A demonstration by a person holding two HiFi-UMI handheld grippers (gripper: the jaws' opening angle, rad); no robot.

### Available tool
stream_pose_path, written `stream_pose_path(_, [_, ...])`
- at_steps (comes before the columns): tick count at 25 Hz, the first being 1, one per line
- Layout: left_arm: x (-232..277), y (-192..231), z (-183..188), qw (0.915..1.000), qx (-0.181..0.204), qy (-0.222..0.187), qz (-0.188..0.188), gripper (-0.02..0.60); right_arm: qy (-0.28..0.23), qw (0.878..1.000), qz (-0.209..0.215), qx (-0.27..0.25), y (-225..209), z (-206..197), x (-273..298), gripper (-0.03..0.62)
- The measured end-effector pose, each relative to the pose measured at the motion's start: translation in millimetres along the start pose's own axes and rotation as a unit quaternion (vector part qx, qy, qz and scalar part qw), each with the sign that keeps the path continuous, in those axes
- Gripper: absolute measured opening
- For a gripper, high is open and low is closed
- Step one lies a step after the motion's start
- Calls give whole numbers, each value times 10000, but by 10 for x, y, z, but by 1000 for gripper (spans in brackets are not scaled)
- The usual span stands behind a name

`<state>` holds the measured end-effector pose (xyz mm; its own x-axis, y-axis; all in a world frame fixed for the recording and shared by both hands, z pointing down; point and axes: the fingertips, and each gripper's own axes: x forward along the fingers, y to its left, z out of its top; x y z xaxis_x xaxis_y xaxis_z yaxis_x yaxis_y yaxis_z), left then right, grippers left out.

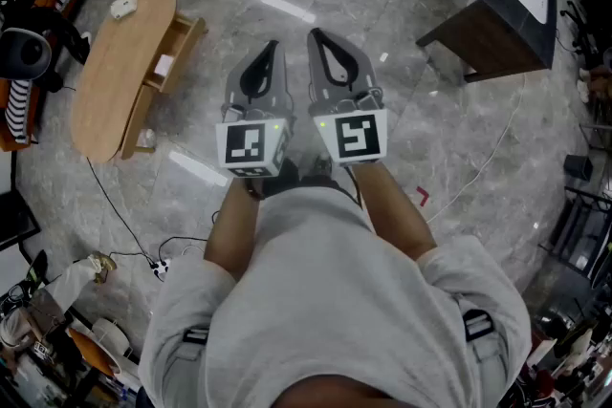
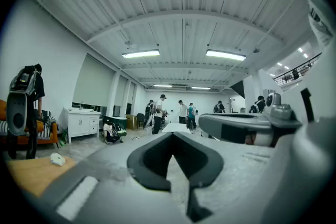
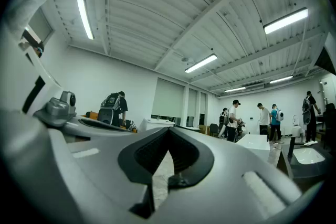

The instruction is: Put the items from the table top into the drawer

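Observation:
An oval wooden table [image 1: 110,76] stands at the left, with its drawer [image 1: 182,41] pulled out on the side toward me. A small white item [image 1: 123,7] lies on the far end of the table top, and shows again as a white item [image 2: 58,159] low at the left. Something pale [image 1: 163,66] lies in the drawer. My left gripper [image 1: 272,47] and right gripper [image 1: 315,34] are held side by side, level, over the floor well right of the table. Both are shut and hold nothing: left gripper tips [image 2: 172,134] and right gripper tips [image 3: 168,129] meet.
A dark cabinet [image 1: 507,0] stands at the far right. A cable [image 1: 115,205] runs across the marble floor to a plug strip at the lower left. Clutter lines the left and right edges. Several people [image 2: 157,113] stand far off in the hall.

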<state>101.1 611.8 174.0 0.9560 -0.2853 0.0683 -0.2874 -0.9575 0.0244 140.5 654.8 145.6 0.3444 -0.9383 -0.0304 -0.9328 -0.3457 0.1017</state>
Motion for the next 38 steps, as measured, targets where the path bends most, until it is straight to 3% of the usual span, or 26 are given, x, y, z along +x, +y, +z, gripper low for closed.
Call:
stream_pose_path(14, [-8,703,-158,9994,-301,56,179,20,204,9998,-7,4,355,-140,488,6])
stream_pose_path(18, [61,982,-120,9995,-316,21,93,20,88,9994,-50,345,461,-114,765,7])
stream_pose_path(22, [151,1249,-99,9989,-435,-6,-162,20,50,9990,-364,273,515,-88,969,7])
stream_pose_path(31, [673,1338,-84,9957,-761,-18,-524,20,454,9966,-683,31,276,-179,1147,8])
stream_pose_path(38, [1356,1694,-150,9966,-756,62,-313,20,431,9979,-449,157,-53,-348,1897,7])
